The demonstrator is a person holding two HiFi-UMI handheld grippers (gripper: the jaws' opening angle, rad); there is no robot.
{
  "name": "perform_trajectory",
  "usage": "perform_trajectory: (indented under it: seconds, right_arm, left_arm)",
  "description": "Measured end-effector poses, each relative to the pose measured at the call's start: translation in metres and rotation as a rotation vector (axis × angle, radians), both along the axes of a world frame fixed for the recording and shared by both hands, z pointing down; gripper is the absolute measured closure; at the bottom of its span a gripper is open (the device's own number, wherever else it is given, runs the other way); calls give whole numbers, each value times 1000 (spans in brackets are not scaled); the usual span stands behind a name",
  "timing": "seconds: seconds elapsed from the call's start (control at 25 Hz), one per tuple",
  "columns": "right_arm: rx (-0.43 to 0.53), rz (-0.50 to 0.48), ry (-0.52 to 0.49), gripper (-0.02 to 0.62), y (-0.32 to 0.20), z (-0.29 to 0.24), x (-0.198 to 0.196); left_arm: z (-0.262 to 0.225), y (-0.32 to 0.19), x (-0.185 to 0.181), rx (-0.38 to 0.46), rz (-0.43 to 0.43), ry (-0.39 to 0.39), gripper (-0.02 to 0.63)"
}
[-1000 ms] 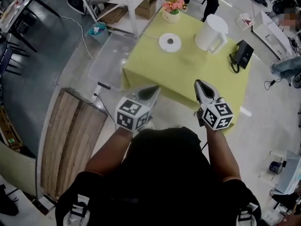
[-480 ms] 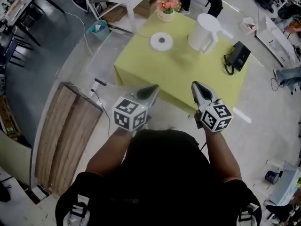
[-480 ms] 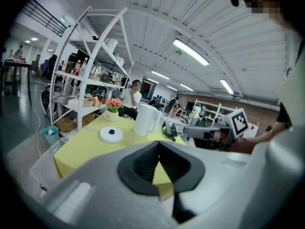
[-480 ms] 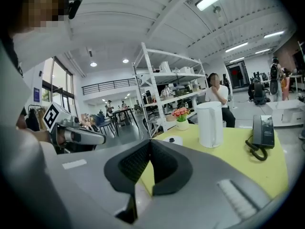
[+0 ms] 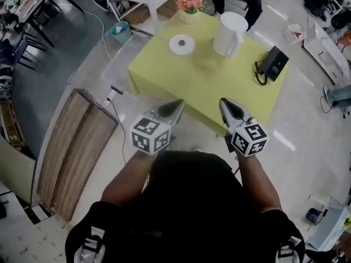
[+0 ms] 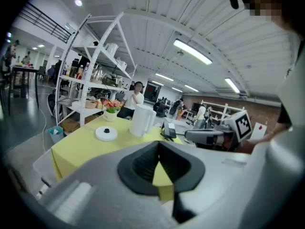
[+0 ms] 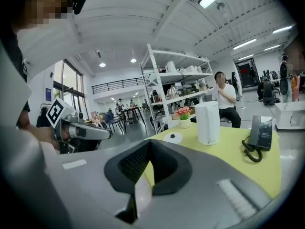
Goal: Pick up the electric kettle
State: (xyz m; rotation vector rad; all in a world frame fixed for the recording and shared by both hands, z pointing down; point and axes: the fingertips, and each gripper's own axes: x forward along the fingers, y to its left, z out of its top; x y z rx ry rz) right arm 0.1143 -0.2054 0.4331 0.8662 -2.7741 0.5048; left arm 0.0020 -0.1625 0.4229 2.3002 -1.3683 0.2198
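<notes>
Head view: a person holds the left tongs [image 5: 177,103] and the right tongs [image 5: 223,102] side by side at the near edge of a yellow-green tabletop [image 5: 208,86]. The white kettle [image 5: 228,33] stands upright at its far side, well apart from both tongs. A round base [image 5: 181,44] lies to the kettle's left, a black telephone [image 5: 271,64] to its right and a flower pot [image 5: 189,7] at the far corner.

Left gripper view: the left tongs are pressed together on nothing, with the kettle well ahead.

Right gripper view: the right tongs are likewise closed and empty, with the kettle between base and telephone.
</notes>
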Motion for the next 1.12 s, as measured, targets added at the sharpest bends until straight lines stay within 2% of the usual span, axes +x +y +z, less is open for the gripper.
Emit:
perform_trajectory:
  seconds: [0.32,0.6,1.12]
  right_arm:
    - [-14,-52,-18,591,18,4,30]
    - [-3,-78,-21,592,30,2,35]
    - [3,4,-41,591,43,-12,3]
  left_arm:
    - [1,19,32,-1,-58,-21,604]
    - [-3,37,36,7,-94,-27,604]
    - [-15,44,6,-6,4,-62,604]
